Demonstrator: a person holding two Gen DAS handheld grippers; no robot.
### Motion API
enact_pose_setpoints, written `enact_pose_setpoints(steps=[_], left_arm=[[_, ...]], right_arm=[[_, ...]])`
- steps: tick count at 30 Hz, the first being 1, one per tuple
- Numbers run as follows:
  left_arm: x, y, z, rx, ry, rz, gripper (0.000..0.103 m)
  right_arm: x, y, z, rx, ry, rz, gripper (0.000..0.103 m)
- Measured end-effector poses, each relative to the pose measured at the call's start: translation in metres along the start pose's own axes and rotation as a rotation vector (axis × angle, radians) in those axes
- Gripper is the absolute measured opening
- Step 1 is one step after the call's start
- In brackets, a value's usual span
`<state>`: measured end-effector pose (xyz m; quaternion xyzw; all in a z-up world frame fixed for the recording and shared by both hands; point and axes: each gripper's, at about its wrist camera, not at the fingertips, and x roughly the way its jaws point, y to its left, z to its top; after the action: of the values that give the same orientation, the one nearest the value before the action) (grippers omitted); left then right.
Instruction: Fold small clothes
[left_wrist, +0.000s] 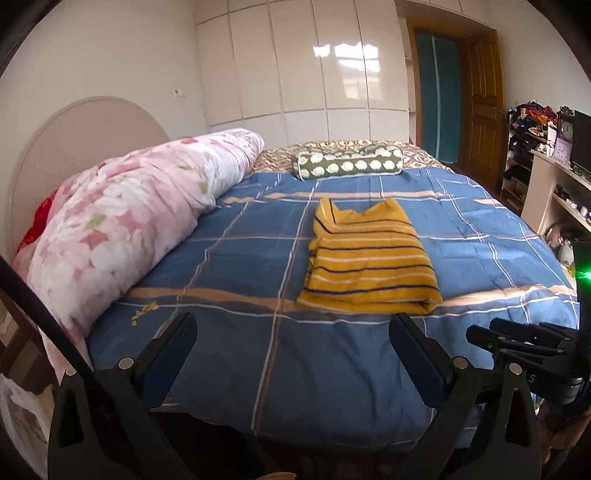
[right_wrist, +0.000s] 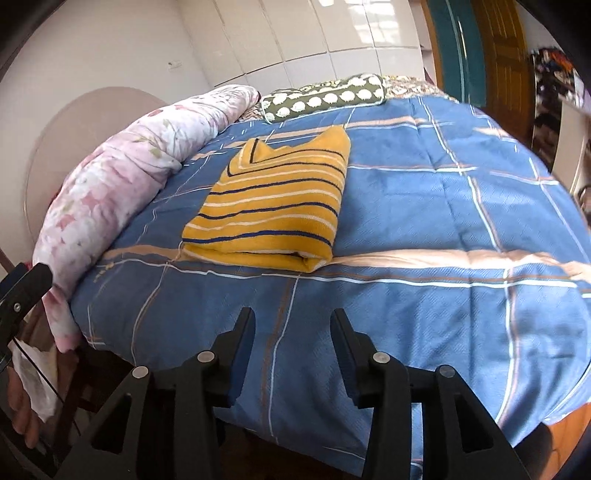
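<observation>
A yellow garment with dark and white stripes (left_wrist: 369, 258) lies folded into a neat rectangle on the blue checked bedspread (left_wrist: 258, 362). The same folded garment (right_wrist: 273, 210) appears in the right wrist view, left of centre. My left gripper (left_wrist: 293, 328) is open wide, its fingers empty, hovering near the bed's front edge short of the garment. My right gripper (right_wrist: 293, 325) is open with nothing between its fingers, also over the front edge and clear of the garment. The right gripper's body (left_wrist: 524, 347) shows at the lower right of the left wrist view.
A rolled pink floral quilt (left_wrist: 129, 214) lines the bed's left side by a round headboard (left_wrist: 74, 147). A green patterned bolster (left_wrist: 347, 162) lies at the far end. White wardrobes, a wooden door (left_wrist: 480, 103) and cluttered shelves (left_wrist: 546, 166) stand beyond.
</observation>
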<state>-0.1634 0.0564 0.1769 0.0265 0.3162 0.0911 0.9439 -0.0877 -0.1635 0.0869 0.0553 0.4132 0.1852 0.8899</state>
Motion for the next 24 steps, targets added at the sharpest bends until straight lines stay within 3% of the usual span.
enact_pose_setpoints(steps=[5,24], left_arm=[[0.007,-0.002,-0.005,-0.001,0.041,-0.026,0.103],[0.027,0.004,-0.017,-0.040,0.140,-0.076,0.103]], right_arm=[[0.003,0.005,0.000,-0.038,0.003,-0.056,0.049],[0.010,0.012,-0.001,-0.060,0.029,-0.087,0.052]])
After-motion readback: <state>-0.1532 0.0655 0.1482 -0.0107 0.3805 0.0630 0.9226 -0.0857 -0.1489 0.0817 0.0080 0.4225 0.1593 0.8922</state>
